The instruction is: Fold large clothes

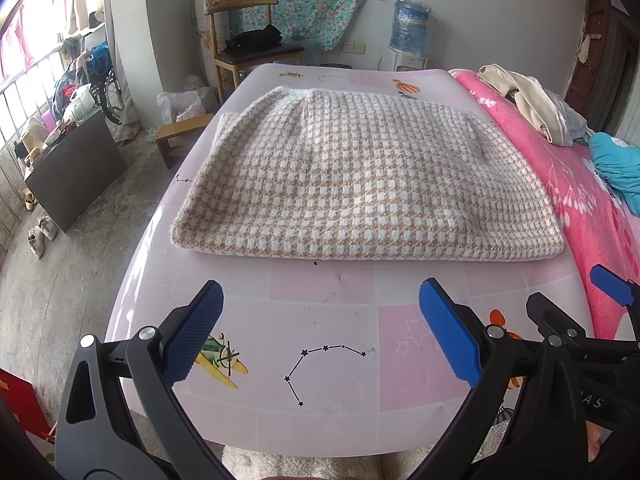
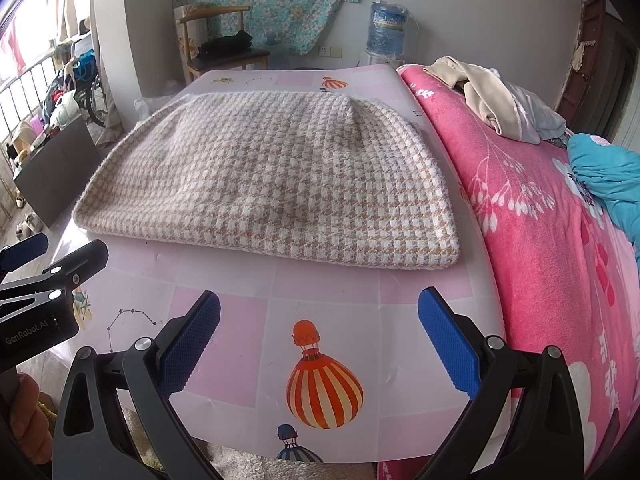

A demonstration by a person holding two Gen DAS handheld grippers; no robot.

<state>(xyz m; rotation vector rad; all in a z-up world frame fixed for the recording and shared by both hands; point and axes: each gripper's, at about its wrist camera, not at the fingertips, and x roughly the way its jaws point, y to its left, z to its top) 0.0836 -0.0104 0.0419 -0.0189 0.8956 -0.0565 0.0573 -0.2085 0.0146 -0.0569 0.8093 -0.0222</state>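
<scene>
A beige-and-white houndstooth garment [image 1: 360, 176] lies folded into a thick rectangle on the pink patterned table [image 1: 328, 392]; it also shows in the right wrist view [image 2: 276, 180]. My left gripper [image 1: 320, 332] is open and empty, hovering over the table's near part, short of the garment's front fold. My right gripper [image 2: 318, 340] is open and empty, beside the left one and equally short of the garment. The right gripper's tip shows at the right edge of the left wrist view [image 1: 608, 280]; the left gripper shows at the left edge of the right wrist view [image 2: 44, 280].
A bed with a pink floral blanket [image 2: 540, 220] adjoins the table's right side, with a pile of pale clothes [image 2: 492, 100] and a teal quilt [image 2: 604, 176] on it. A wooden chair [image 1: 248, 40] and a water dispenser [image 1: 408, 28] stand behind the table. A dark cabinet [image 1: 76, 168] stands on the floor at left.
</scene>
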